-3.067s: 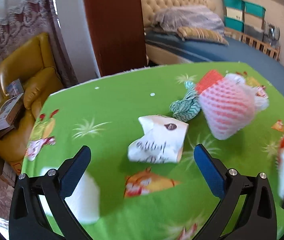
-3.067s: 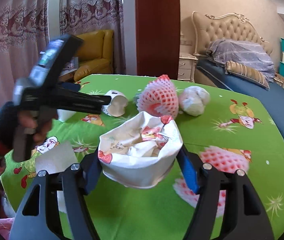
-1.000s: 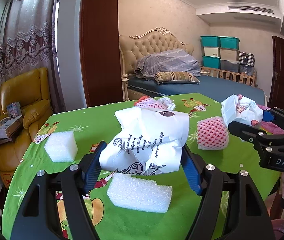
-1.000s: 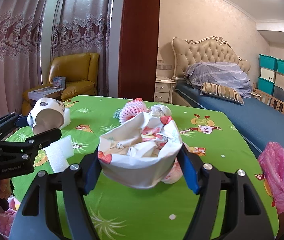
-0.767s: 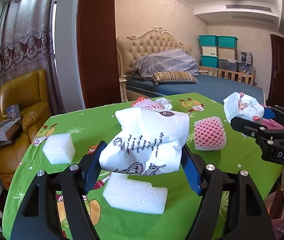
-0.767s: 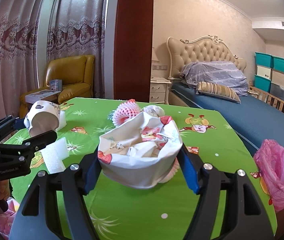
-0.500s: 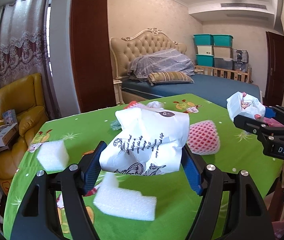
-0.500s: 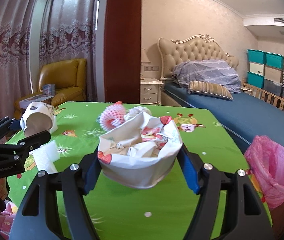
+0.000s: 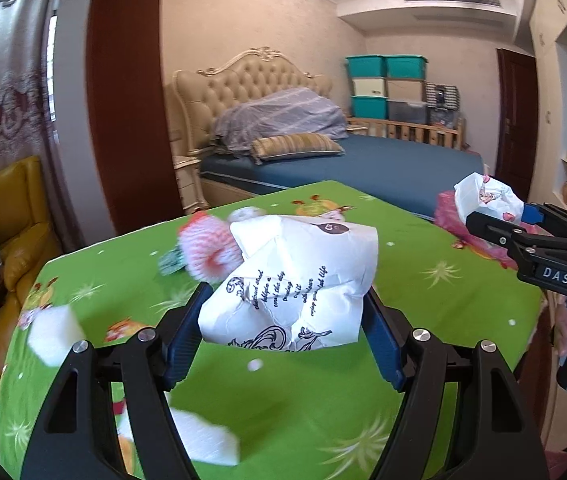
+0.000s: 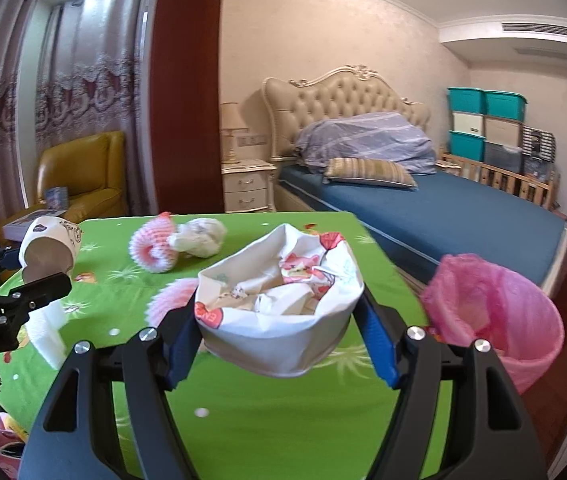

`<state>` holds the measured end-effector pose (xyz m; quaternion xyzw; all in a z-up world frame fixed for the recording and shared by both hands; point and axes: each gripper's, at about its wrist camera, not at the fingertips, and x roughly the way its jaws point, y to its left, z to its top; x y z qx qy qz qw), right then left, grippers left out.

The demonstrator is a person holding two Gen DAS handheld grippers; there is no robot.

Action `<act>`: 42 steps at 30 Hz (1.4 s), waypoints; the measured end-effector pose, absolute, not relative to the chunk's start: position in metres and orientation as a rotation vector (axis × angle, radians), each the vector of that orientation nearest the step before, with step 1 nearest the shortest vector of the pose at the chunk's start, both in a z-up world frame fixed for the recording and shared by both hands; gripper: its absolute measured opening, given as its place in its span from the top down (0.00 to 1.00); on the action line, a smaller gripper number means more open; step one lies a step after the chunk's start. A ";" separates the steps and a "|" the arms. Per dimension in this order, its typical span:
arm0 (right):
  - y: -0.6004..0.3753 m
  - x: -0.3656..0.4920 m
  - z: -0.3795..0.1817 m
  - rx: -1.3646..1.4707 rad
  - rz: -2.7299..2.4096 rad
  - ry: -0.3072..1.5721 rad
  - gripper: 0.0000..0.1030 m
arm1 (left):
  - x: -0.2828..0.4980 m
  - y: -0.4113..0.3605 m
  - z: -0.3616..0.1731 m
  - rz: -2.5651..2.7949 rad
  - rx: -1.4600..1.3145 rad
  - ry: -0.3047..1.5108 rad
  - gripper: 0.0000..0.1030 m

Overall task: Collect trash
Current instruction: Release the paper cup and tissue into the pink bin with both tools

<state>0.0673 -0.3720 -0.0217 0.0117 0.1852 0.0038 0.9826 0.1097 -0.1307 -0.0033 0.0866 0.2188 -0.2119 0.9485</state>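
Both hands are loaded, so the step in hand is the carry to the bin. The left gripper (image 9: 285,334) has its jaws clamped on a crumpled paper cup with black lettering (image 9: 291,284), held above the green table (image 9: 423,280). The right gripper (image 10: 279,342) has its jaws clamped on a second crushed cup with cartoon prints (image 10: 283,304), also in the air, near the table's right edge. The pink-lined bin (image 10: 499,312) stands just beside that edge, right of the right gripper, its mouth open.

As I judge it, the next move calls for swinging the right gripper over the bin's mouth and parting the jaws, then bringing the left one across the table to do the same; the bag is soft, so the drop should come from above, not against the rim.

Counted: two cups, one per gripper; one bin; two pink foam fruit nets (image 10: 151,250) on the table; one pale crumpled wad (image 10: 199,238); two white foam blocks (image 9: 55,332), blurred; one small green scrap (image 9: 171,262).
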 end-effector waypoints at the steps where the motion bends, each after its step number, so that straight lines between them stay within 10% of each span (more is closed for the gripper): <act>1: -0.378 0.066 -0.021 0.026 -0.005 0.371 0.34 | 0.112 -0.137 -0.002 -0.449 0.181 0.447 0.33; 38: -0.645 0.101 -0.079 0.056 -0.380 0.498 0.31 | 0.251 -0.540 0.000 -0.931 0.155 0.725 0.32; 42: -0.646 0.100 -0.084 0.050 -0.361 0.478 0.13 | 0.259 -0.554 -0.006 -0.933 0.128 0.746 0.15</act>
